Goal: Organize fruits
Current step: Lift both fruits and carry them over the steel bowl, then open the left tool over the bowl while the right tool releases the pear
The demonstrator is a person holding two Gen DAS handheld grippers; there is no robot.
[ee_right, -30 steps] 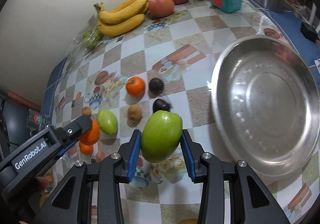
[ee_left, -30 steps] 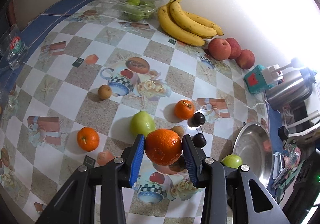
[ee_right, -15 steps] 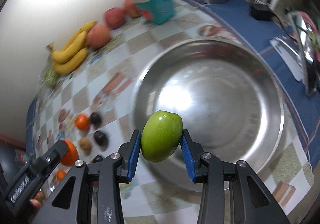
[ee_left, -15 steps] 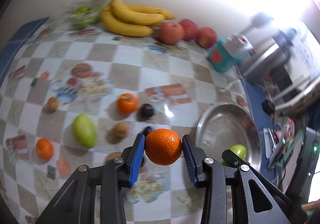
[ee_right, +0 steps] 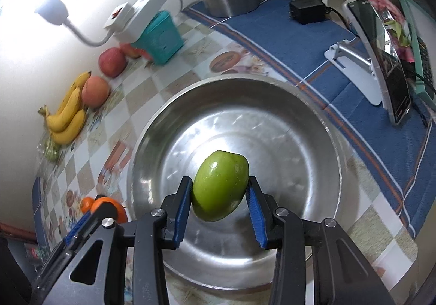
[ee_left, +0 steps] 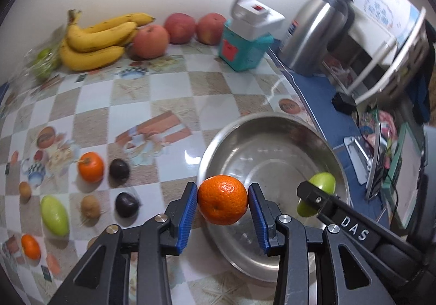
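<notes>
**Two Fruits Held Over Steel Bowl**

Glossy checked oilcloth (ee_left: 174, 92) covers the table, printed with cups and starfish. A dimpled orange (ee_left: 223, 199) is clamped between the ribbed blue pads of the left gripper (ee_left: 223, 212) above the near rim of a round polished steel bowl (ee_right: 308, 125). A smooth green mango (ee_right: 220, 185) is gripped by the right gripper (ee_right: 219, 212) over the bowl's centre. Bananas (ee_left: 95, 42) and apples (ee_left: 150, 41) are lined against the wall; the bagged green fruit (ee_left: 43, 61) is blurred.
</notes>
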